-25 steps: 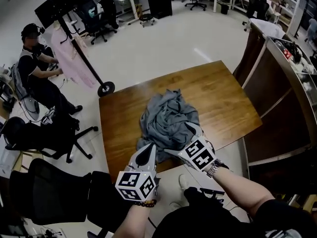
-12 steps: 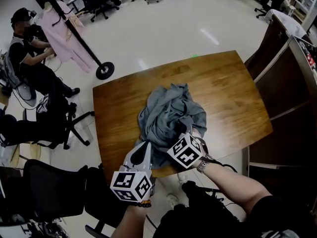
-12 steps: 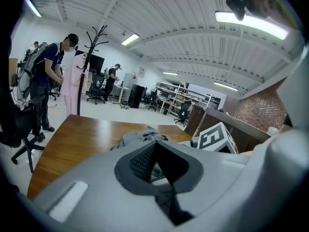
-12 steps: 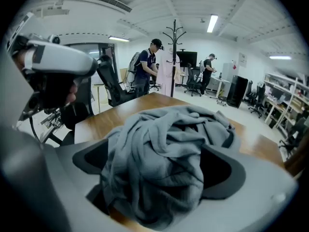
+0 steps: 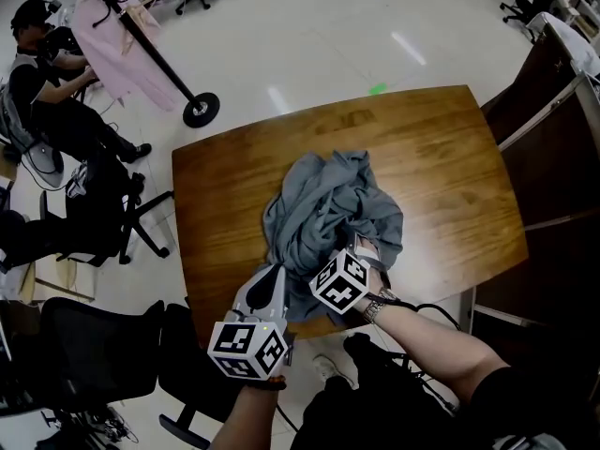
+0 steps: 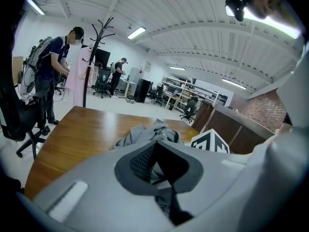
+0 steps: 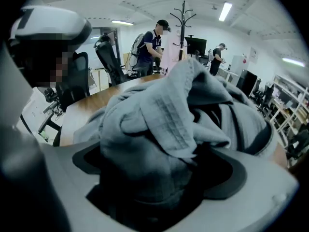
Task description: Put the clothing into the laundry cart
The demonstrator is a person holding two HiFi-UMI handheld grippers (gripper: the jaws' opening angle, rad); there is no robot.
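Observation:
A crumpled grey garment (image 5: 328, 204) lies in a heap in the middle of the wooden table (image 5: 441, 157). My right gripper (image 5: 361, 251) is pushed into the heap's near side. Its jaws stand wide, and a thick bunch of the grey cloth (image 7: 169, 110) fills the space between them. My left gripper (image 5: 274, 275) is at the heap's near left edge, its jaws closed to a point with nothing clearly held. The left gripper view shows the grey garment (image 6: 145, 134) just ahead and the right gripper's marker cube (image 6: 210, 141) beside it.
A wheeled coat stand (image 5: 201, 110) with a pink garment (image 5: 112, 36) is left of the table's far corner, next to a person (image 5: 37, 73). Black office chairs (image 5: 103, 204) crowd the left side. A brown counter (image 5: 553, 129) runs along the right.
My right gripper has pushed further forward into the grey heap, and its jaws have spread a little wider. The left gripper has stayed by the heap's near left edge.

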